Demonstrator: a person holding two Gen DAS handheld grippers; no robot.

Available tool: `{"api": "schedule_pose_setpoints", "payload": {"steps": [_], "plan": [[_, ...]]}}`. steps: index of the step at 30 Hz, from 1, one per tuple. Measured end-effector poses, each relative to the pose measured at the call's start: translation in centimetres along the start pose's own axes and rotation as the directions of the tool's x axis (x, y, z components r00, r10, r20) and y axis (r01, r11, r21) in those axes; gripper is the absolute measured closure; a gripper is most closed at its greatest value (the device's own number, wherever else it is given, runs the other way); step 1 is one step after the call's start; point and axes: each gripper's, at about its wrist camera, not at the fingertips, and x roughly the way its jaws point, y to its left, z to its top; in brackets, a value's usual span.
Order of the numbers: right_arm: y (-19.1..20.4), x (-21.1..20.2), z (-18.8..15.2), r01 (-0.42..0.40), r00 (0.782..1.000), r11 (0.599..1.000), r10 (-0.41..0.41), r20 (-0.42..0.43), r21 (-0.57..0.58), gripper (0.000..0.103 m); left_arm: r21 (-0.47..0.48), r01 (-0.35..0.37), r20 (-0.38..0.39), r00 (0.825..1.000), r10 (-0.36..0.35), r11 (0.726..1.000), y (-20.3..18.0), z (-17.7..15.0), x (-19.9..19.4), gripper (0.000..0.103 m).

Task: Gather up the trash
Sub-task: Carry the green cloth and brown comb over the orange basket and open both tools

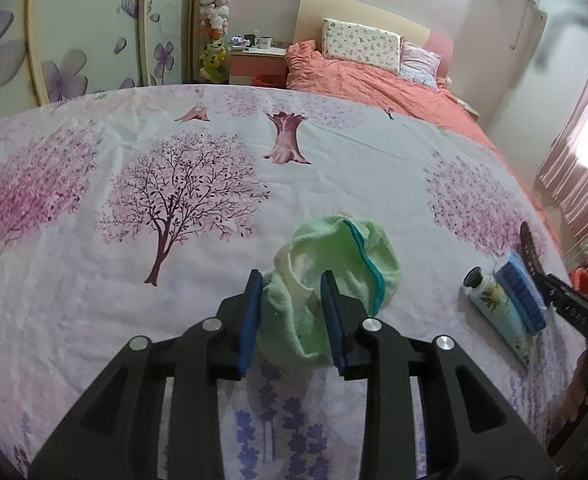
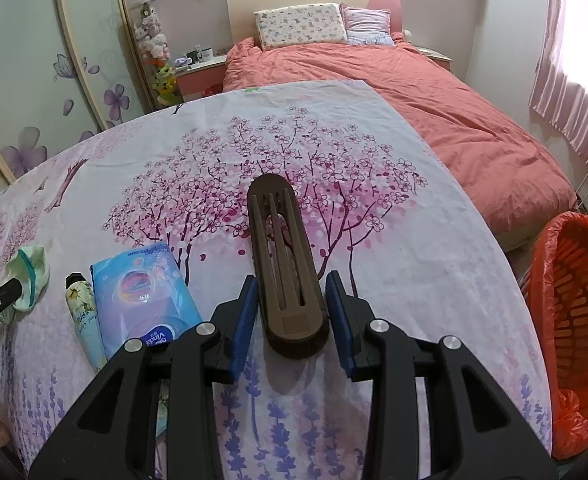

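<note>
Green cloth [image 1: 334,280] — one; tube [image 2: 81,312], tissue pack [image 2: 141,304], brown brush [image 2: 285,264] — one each.

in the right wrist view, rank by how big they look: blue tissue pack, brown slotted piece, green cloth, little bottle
1. brown slotted piece, though nearness to the camera inflates it
2. blue tissue pack, close behind
3. little bottle and green cloth: too alike to rank

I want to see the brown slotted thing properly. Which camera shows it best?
The right wrist view: the brown slotted thing fills the middle, between the right gripper's jaws, slots plain to see. The left wrist view catches only a dark sliver at the right edge, behind the tissue pack.
</note>
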Motion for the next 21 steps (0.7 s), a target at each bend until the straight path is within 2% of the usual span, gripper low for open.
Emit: {"api": "schedule_pose_setpoints", "payload": {"steps": [2, 4, 7, 13, 21], "plan": [[0.0, 0.0, 0.0, -0.001, 1.0, 1.0, 0.001, 0.001, 0.001, 0.068, 0.023, -0.008, -0.004, 1.0, 0.008, 1.0, -0.2, 0.1, 0.0, 0.073], [-0.1, 0.0, 0.0, -0.002, 1.0, 1.0, 0.002, 0.002, 0.002, 0.069, 0.087, -0.057, -0.006, 0.998, 0.058, 0.995, -1.0, 0.0, -0.1, 0.079], [-0.2, -0.2, -0.1, -0.02, 1.0, 1.0, 0.02, 0.009, 0.008, 0.072, 0.111, -0.064, -0.009, 0.998, 0.065, 0.992, -1.5, 0.0, -0.2, 0.085], [-1.2, -1.6, -0.7, -0.063, 0.997, 0.997, 0.061, 0.042, 0.044, 0.073, 0.08, -0.023, -0.003, 1.0, 0.024, 0.997, -1.7, 0.0, -1.1, 0.088], [-2.7, -4.9, -0.6, -0.087, 0.991, 0.994, 0.079, 0.111, 0.069, 0.073, 0.101, 0.024, 0.077, 0.997, -0.032, 0.995, -4.6, 0.9, -5.0, 0.088]]}}
